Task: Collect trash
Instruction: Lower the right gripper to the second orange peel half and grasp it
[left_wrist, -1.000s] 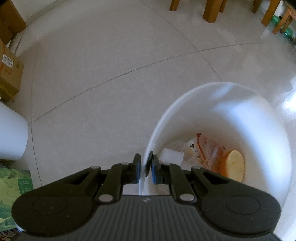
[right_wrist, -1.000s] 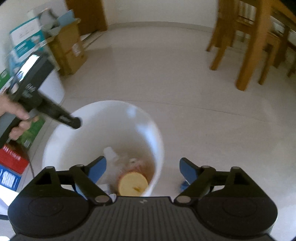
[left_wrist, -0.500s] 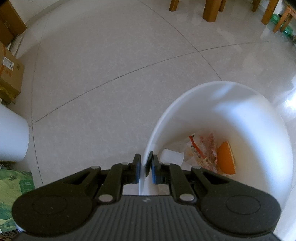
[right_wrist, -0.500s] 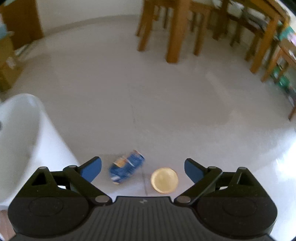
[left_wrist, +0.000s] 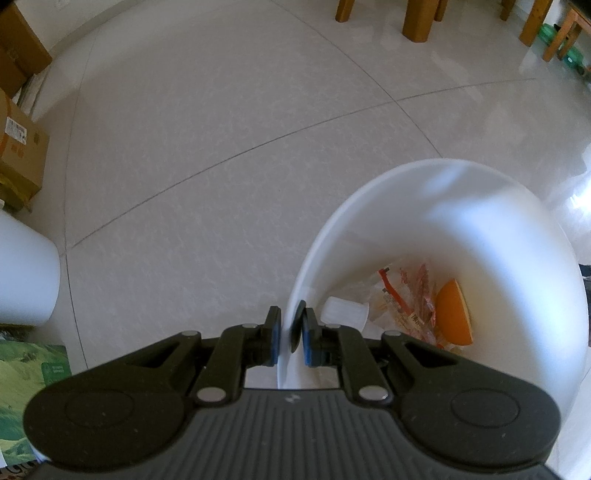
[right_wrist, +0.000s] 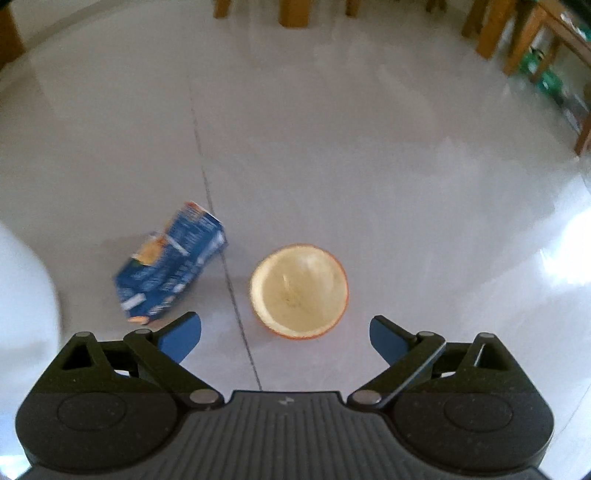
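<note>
My left gripper (left_wrist: 289, 332) is shut on the near rim of a white bin (left_wrist: 461, 199). Inside the bin lie an orange peel half (left_wrist: 452, 314), a clear wrapper with red print (left_wrist: 413, 295) and a small white cup (left_wrist: 345, 310). In the right wrist view, my right gripper (right_wrist: 286, 334) hangs wide open just above the tiled floor. An empty orange peel half (right_wrist: 299, 291) sits cup-side up on the floor just ahead of the fingers. A crushed blue carton (right_wrist: 170, 260) lies to its left, ahead of the left finger.
The white bin wall (right_wrist: 22, 295) shows at the left edge of the right wrist view. Wooden table and chair legs (right_wrist: 293, 11) stand at the far side. Cardboard boxes (left_wrist: 18, 155) and another white container (left_wrist: 22, 273) line the left of the left wrist view.
The right gripper swung away from above the bin to the floor at its right and came down close to the peel and carton. The left gripper kept its hold; the bin's contents shifted.
</note>
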